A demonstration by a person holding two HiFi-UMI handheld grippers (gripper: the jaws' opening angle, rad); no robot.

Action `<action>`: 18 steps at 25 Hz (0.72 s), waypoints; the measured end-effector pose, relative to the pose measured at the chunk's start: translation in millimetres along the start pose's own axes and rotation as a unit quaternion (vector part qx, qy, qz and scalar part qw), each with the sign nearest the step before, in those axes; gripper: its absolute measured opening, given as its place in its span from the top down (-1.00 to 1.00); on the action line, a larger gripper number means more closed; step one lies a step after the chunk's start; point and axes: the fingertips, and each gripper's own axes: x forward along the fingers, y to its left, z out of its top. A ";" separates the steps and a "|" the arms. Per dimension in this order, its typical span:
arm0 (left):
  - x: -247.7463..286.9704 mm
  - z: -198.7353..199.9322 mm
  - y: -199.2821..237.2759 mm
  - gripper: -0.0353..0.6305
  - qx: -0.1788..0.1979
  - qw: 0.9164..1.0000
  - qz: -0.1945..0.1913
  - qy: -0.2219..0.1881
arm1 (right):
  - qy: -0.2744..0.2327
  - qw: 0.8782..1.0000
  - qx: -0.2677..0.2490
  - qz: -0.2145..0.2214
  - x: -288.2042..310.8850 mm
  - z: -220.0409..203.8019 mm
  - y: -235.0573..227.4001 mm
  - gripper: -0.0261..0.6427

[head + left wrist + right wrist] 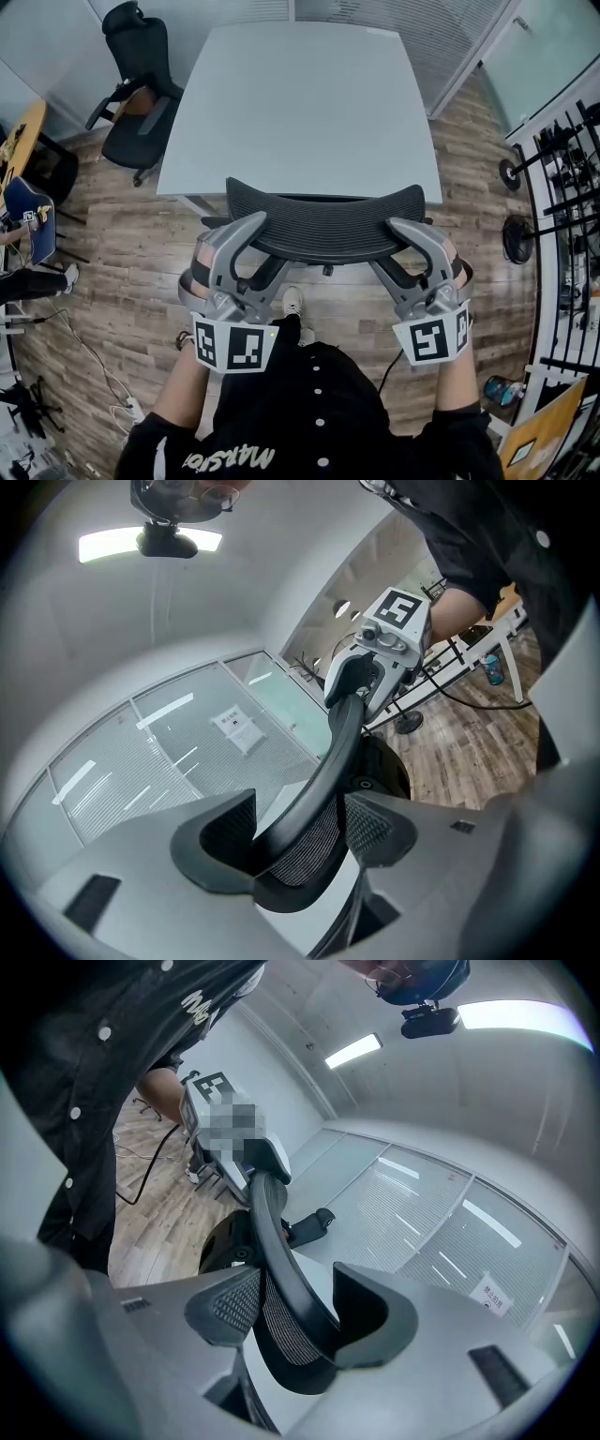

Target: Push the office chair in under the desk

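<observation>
1. Your left tongs point(255, 246) and right tongs point(396, 247) each clench the mesh top of the office chair point(323, 227), which sits at 12 o'clock, against the near edge of the counter point(300, 103).
2. Push unevenly and it may swivel askew, or the rim may slip free.

Head view: only the curved top of the chair point(323, 225) shows, its seat and base lost beneath that and the counter point(300, 103). The person point(319, 412) runs off the bottom edge. Over in the right gripper view, the left tool point(264, 1174) is partly blurred over. The sign point(492, 1293) on the glass wall point(441, 1232): too small to read.
</observation>
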 end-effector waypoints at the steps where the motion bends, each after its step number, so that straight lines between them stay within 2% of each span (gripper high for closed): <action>1: 2.0 -1.3 1.7 0.04 0.000 1.000 0.000 0.000 | -0.001 1.000 0.001 -0.002 2.2 -0.7 -1.3 0.20; 18: 12.3 -4.5 9.9 0.04 0.004 1.000 0.003 -0.009 | -0.003 1.000 0.002 -0.013 11.4 -4.1 -9.4 0.19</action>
